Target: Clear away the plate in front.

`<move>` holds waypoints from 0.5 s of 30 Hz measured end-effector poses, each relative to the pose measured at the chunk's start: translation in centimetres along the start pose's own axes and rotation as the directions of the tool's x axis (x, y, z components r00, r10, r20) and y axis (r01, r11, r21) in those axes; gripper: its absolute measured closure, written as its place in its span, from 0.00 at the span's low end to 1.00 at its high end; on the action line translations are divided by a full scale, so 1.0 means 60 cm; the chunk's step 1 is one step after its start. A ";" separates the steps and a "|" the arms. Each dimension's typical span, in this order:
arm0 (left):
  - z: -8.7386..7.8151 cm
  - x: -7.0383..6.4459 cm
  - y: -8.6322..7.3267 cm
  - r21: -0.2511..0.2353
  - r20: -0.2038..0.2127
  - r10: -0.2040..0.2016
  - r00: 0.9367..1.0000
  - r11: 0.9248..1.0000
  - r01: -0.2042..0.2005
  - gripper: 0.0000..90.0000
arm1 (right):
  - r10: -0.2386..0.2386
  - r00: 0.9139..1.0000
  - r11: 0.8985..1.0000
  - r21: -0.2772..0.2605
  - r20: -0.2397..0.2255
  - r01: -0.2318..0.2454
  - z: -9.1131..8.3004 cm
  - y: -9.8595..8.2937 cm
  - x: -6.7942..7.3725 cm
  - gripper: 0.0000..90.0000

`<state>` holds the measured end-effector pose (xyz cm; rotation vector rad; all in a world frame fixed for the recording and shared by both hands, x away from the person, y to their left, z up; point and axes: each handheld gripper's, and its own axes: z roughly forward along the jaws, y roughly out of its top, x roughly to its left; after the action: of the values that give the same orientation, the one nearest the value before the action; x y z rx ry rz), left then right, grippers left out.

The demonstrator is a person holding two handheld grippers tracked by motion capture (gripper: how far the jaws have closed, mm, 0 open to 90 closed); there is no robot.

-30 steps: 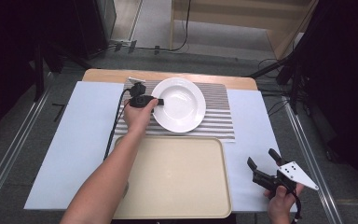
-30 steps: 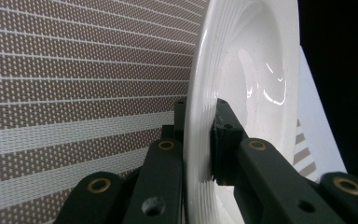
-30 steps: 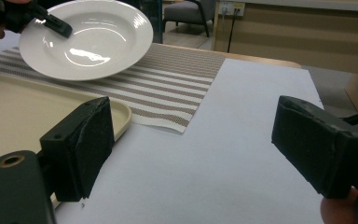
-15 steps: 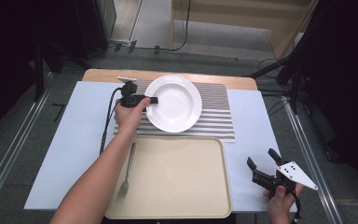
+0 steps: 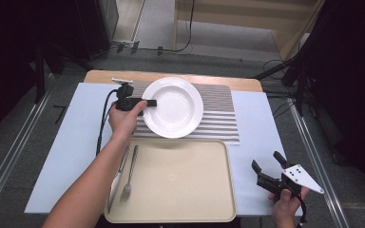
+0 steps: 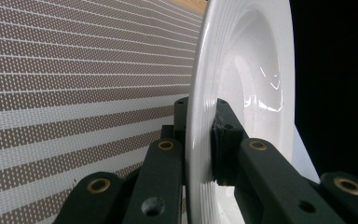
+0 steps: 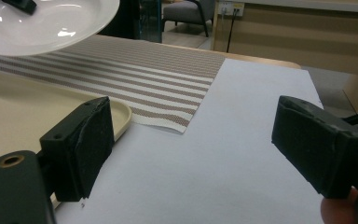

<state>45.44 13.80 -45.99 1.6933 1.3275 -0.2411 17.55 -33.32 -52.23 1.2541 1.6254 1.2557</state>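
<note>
With the left tool (image 5: 148, 102) pinching the white plate (image 5: 173, 107) at its rim and the right tool (image 5: 271, 167) spread idle, the plate should be kept level and lowered gently onto the striped mat (image 5: 218, 118).

I count one white plate (image 5: 173, 107), one striped placemat (image 5: 216, 114), one beige tray (image 5: 180, 180), one fork (image 5: 129, 175) and one knife (image 5: 116, 178) (partly under the forearm), plus two grippers: left gripper (image 5: 145, 103), right gripper (image 5: 267, 167).

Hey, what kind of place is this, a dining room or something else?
More likely a lab or studio mock-up of a dining setting: a plate, striped placemat and tray sit on a paper-covered table, with cables on the bare floor beyond.
</note>
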 end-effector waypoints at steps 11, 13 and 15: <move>-0.025 -0.007 -0.015 0.012 0.031 0.017 0.999 1.000 -0.017 0.91 | 0.001 1.000 1.000 0.001 0.004 -0.001 0.000 0.000 0.000 0.15; -0.031 -0.009 -0.019 0.015 0.041 0.021 0.999 1.000 -0.022 0.91 | 0.001 1.000 1.000 0.001 0.005 -0.001 0.000 0.000 0.000 0.15; -0.034 -0.010 -0.022 0.013 0.047 0.021 0.999 1.000 -0.022 0.90 | 0.001 1.000 1.000 0.001 0.005 -0.001 0.000 0.000 0.000 0.15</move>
<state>43.32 14.91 -45.20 1.7027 1.2747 -0.2767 17.56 -33.29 -52.26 1.2588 1.6220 1.2512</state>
